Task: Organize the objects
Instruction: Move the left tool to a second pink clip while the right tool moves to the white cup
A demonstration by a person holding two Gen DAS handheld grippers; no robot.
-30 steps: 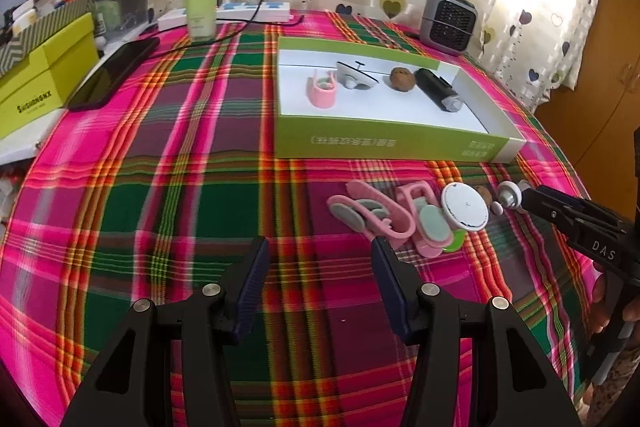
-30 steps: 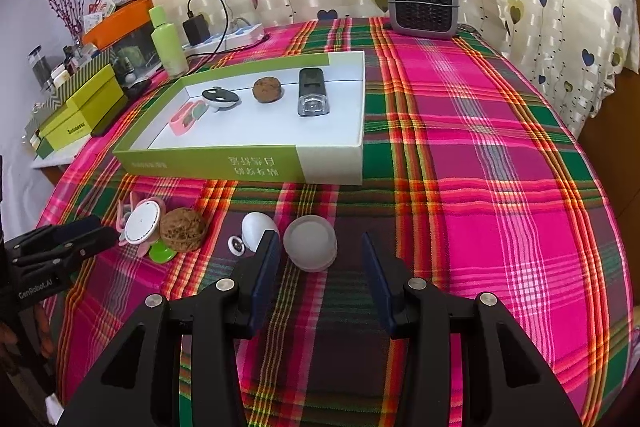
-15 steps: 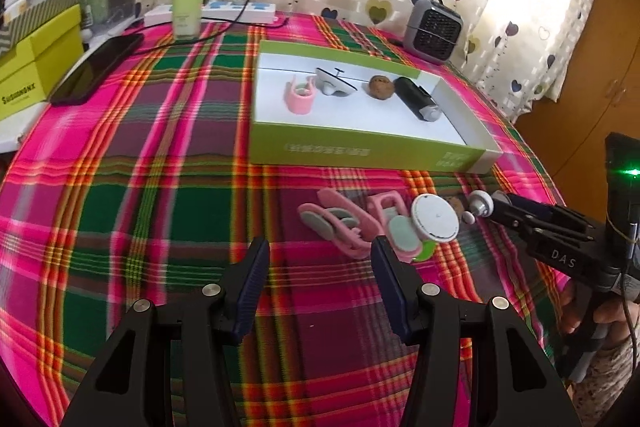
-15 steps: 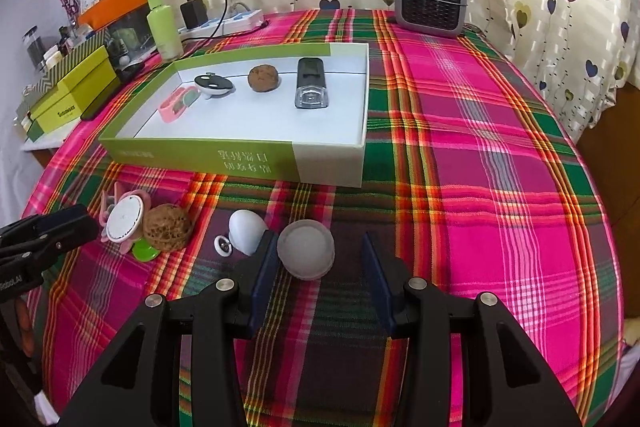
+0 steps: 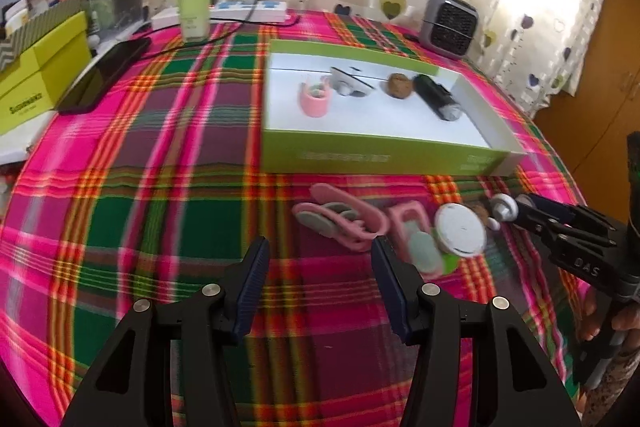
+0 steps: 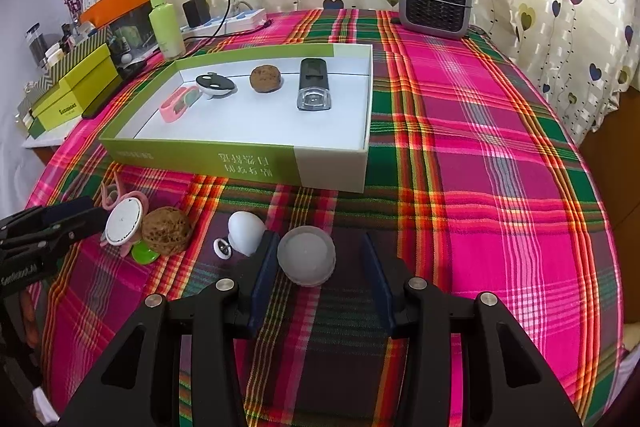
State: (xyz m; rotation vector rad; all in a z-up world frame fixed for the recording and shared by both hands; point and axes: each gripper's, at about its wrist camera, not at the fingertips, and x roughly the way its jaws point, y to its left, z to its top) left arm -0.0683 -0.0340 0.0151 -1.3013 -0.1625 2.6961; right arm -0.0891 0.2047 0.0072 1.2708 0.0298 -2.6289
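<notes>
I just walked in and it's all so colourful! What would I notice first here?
First the bright pink and green checked tablecloth over the whole table. Then the green tray in the middle, with a walnut and a few small things inside. In front of it, the right gripper has its jaws open around a frosted round cap, beside a second walnut and a white egg-shaped piece.

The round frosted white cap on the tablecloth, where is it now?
In the right wrist view, the round frosted white cap lies on the plaid tablecloth between the right gripper fingers, beside the white egg-shaped object.
</notes>
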